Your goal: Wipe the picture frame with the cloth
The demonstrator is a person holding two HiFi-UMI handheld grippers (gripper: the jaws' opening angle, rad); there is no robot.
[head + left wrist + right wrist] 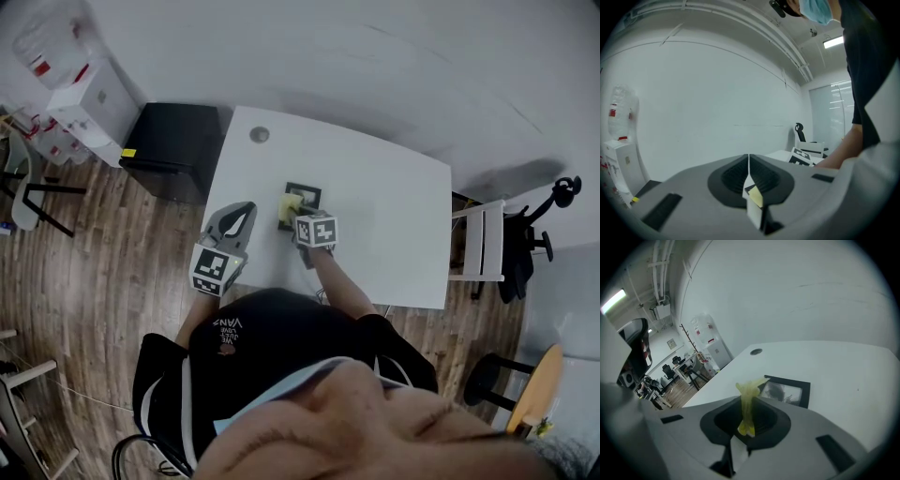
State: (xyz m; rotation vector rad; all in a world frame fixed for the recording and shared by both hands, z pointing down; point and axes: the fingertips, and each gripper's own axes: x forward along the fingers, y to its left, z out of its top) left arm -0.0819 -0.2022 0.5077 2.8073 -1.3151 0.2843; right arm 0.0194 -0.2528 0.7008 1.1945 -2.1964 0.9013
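crumpled yellow cloth [749, 399] is pinched in the closed right tongs [289, 219], hiding the near-left corner of the black rectangular picture frame [789, 391], which lies flat on the white worktop [394, 216]; left tongs [748, 164] are closed, empty.

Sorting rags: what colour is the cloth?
The cloth is yellow, best seen in the right gripper view.

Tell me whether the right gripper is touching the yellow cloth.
Touching. In the right gripper view, the right gripper has its jaws closed on the yellow cloth.
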